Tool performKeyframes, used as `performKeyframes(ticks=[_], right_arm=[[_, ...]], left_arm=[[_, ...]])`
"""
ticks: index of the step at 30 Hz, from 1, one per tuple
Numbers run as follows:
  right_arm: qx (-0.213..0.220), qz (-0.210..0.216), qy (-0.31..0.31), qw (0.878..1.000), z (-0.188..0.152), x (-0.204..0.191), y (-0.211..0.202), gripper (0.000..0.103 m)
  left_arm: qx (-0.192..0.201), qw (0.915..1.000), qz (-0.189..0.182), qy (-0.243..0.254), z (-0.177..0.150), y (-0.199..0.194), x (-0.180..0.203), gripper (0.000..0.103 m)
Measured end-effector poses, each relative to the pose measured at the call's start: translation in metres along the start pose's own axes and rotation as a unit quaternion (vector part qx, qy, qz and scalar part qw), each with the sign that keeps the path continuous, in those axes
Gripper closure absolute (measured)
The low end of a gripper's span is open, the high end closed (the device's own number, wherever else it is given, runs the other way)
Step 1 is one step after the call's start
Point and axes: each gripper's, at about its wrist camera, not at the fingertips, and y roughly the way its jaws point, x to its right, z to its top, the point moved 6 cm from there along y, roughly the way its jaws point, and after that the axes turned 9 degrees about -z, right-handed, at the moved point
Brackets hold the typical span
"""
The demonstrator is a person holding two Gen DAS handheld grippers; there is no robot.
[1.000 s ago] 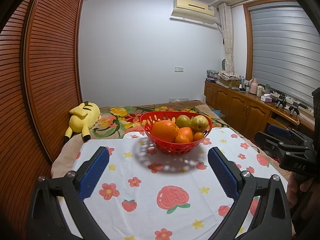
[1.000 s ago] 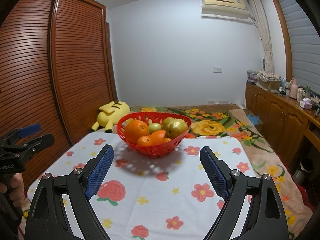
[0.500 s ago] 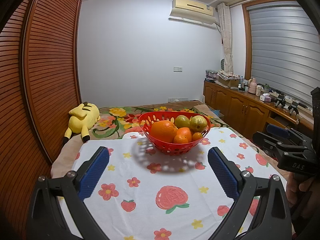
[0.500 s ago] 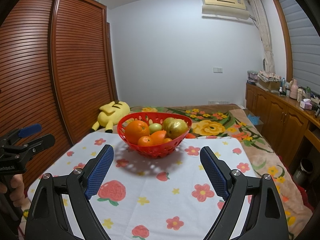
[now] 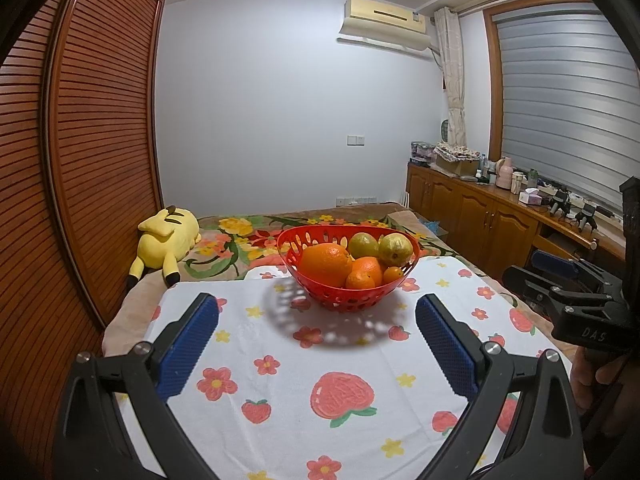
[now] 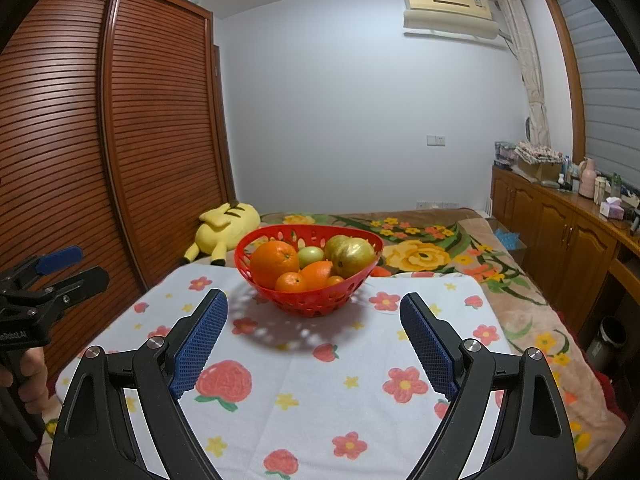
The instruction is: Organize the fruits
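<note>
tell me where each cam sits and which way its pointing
Left wrist: rides on the left gripper, looking forward between its open blue pads at the red fruit basket; the right gripper and the hand holding it show at the right edge.
Right wrist: rides on the right gripper, facing the same basket from further right; the left gripper shows at the left edge.
Shared: basket, large orange, floral tablecloth, yellow plush toy.
</note>
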Motion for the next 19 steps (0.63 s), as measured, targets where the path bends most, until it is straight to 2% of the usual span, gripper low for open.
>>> performKeyframes(ticks=[19], right_arm=[[0.005, 0.005, -0.001, 1.0, 0.0038, -0.0066, -0.0064, 0.013]], left_arm=[[0.0, 1.0, 0.0, 0.001, -0.0006, -0.0004, 0.0005, 0.003]])
